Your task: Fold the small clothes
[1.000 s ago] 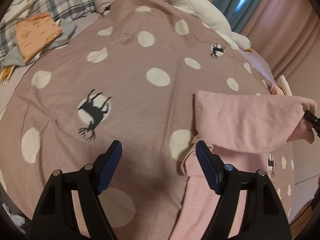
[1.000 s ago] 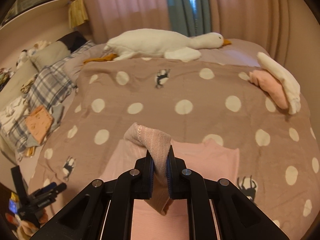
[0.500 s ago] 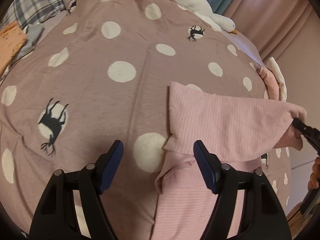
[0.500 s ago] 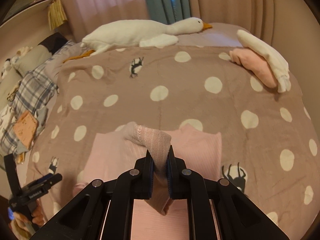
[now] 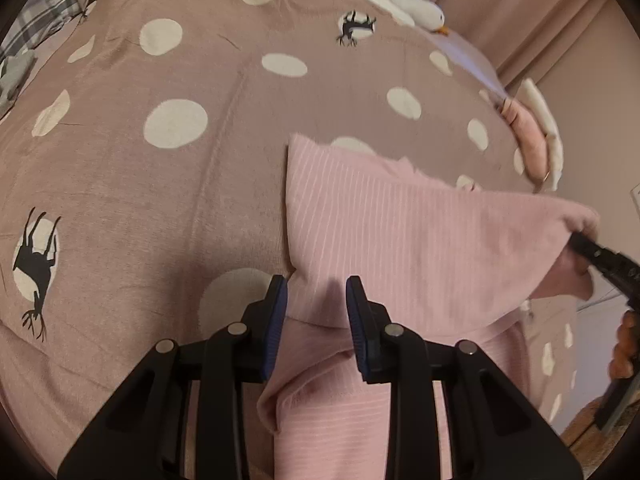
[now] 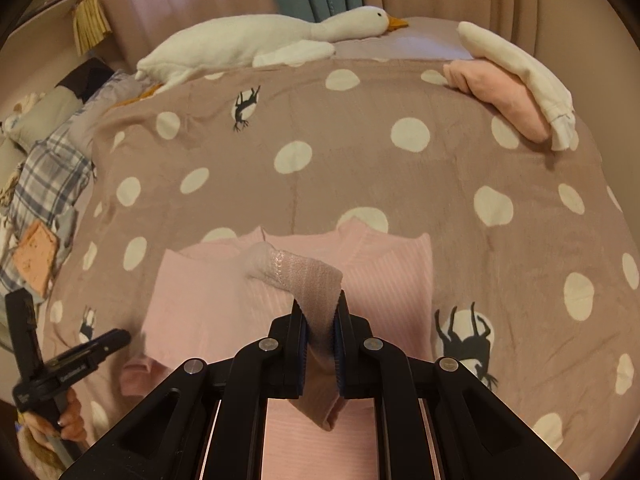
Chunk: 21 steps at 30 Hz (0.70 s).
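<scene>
A pink ribbed garment (image 5: 400,240) lies on the dotted bedspread, its far half folded back over the near half. It also shows in the right wrist view (image 6: 384,272). My left gripper (image 5: 316,312) hangs just above the garment's left fold edge, jaws narrowed with a gap and nothing between them. It also shows at the lower left of the right wrist view (image 6: 116,338). My right gripper (image 6: 320,320) is shut on the garment's cuff or hem and holds that corner lifted. Its tip shows at the right of the left wrist view (image 5: 580,242).
The mauve bedspread (image 6: 360,168) with white dots covers the bed. A white plush goose (image 6: 256,46) lies along the far edge. Folded pink and white clothes (image 6: 516,84) sit at the far right. Plaid pillows and an orange folded item (image 6: 36,256) lie left.
My left gripper has moved right onto the garment's left fold edge and its jaws have narrowed. My right gripper has carried the held corner further over the garment.
</scene>
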Each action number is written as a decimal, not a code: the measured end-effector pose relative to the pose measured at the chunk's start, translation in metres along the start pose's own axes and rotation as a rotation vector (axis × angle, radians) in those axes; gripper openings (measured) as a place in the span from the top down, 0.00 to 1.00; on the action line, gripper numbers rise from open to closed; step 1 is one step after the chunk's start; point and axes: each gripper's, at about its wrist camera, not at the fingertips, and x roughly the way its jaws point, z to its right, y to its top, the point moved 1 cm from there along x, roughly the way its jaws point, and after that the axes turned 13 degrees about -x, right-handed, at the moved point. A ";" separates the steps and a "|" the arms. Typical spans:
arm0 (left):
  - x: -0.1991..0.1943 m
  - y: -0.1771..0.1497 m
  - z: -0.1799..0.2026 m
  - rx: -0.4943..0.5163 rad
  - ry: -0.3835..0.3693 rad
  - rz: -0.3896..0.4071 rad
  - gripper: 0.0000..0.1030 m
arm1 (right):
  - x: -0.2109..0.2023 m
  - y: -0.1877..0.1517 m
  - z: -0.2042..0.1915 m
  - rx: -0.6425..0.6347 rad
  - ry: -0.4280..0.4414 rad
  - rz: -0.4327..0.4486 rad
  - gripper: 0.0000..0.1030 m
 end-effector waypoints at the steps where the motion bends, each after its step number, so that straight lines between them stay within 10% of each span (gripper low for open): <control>1: 0.005 0.000 0.000 0.002 0.009 -0.009 0.72 | 0.002 -0.001 0.002 0.004 0.001 -0.004 0.88; 21: 0.046 -0.010 -0.011 -0.031 0.096 -0.042 0.66 | 0.042 -0.033 0.037 0.102 -0.010 -0.112 0.88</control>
